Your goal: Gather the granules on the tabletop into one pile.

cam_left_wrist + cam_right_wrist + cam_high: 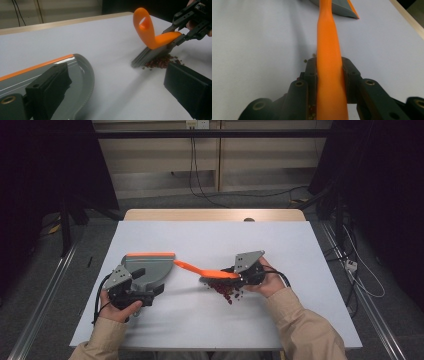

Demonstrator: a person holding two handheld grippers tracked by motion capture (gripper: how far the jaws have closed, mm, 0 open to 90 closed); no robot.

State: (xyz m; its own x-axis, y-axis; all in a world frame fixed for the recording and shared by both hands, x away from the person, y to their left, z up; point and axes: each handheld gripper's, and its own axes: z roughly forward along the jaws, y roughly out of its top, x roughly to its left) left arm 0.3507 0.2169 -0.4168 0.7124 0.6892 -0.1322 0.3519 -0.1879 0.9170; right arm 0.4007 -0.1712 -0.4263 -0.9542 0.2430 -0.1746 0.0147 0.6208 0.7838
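Sweeping step underway: right gripper [234, 274] clamped on the orange brush [207, 271], bristles on the red bits [226, 291], well right of the dustpan [150, 269]. Left gripper [145, 287] appears closed on the dustpan's handle, though contact is partly hidden. Next, I judge: drag the bits toward the dustpan's orange lip.

Beige sleeves [305, 320], black claws [245, 275]

Dustpan [147, 269] left of brush [207, 271] and beans [225, 291]

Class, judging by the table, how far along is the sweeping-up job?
Done: the right claw grips the brush, and the left claw holds the dustpan. In hand: bristles rest at the red bits. Left: the pile sits apart from the dustpan, none visibly swept in.
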